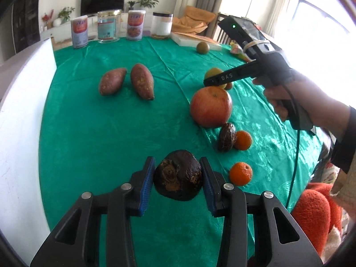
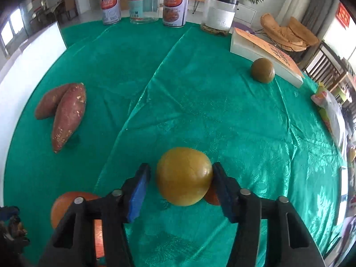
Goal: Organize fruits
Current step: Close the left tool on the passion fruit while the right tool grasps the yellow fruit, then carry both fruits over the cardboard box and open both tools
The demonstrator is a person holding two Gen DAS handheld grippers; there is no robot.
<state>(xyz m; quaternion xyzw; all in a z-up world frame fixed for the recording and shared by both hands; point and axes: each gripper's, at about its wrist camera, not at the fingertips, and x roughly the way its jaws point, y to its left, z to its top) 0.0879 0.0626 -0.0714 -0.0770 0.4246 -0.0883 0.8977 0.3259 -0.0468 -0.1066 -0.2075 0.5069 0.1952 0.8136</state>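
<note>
**Two fruits in hand: dark fruit gripped, yellow-green fruit not yet clamped**

The bench (image 1: 100, 133), under a green cloth, carried the sorted groups: two sweet potatoes (image 1: 126, 82) side by side at left, and at right an apple (image 1: 211, 106), a second dark fruit (image 1: 226, 136) touching a small orange (image 1: 243, 140), and another orange (image 1: 240, 173) nearer. A green-brown fruit (image 2: 263, 70) lay far off against a book (image 2: 264, 51).

The left hand-held gripper (image 1: 178, 175) was closed on the dark wrinkled fruit (image 1: 178, 174), both blue pads pressed to its flanks, the fruit clear of the cloth.

The right hand-held gripper (image 2: 181, 178) straddled the yellow-green fruit (image 2: 184, 175): right pad touching, left pad just apart, so no firm hold.

Judgement for the step: finish closing squarely across the round fruit's widest line before lifting, or it may roll out. Carry the dark fruit low to its twin beside the small orange; set down gently, as the wrinkled skin looked soft.
</note>
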